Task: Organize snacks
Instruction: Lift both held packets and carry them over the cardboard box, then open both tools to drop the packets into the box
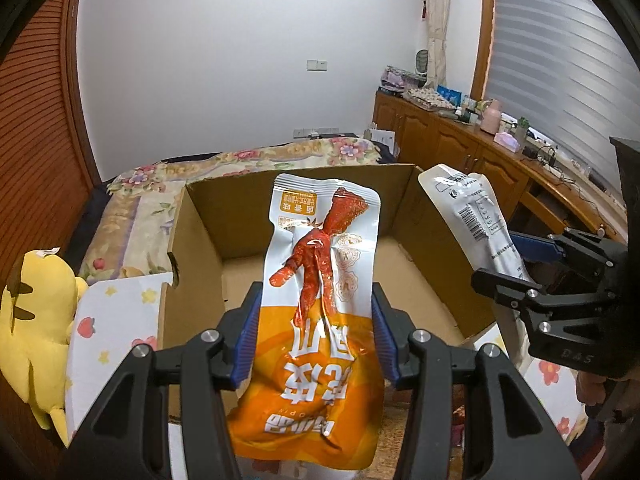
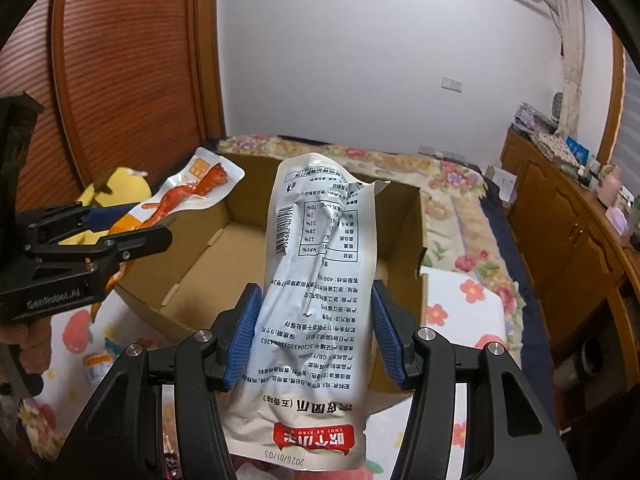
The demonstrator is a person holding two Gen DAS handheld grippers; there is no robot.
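Left wrist view: the left tool (image 1: pixel 316 336) pinches an orange pack (image 1: pixel 316 300) between its blue pads (image 1: pixel 246 332), holding it above the open box (image 1: pixel 288 216) on the bed (image 1: pixel 132 216). A yellow plush (image 1: pixel 36 332) lies left of the box. The right tool (image 1: pixel 520 264) at right grips a white pack (image 1: pixel 476 216).

Right wrist view: the right tool (image 2: pixel 316 336) clamps the white pack (image 2: pixel 316 280), printed back up, over the box (image 2: pixel 200 264). The left tool (image 2: pixel 132 228), at left, holds the orange pack (image 2: pixel 180 196) beside the box's left wall.
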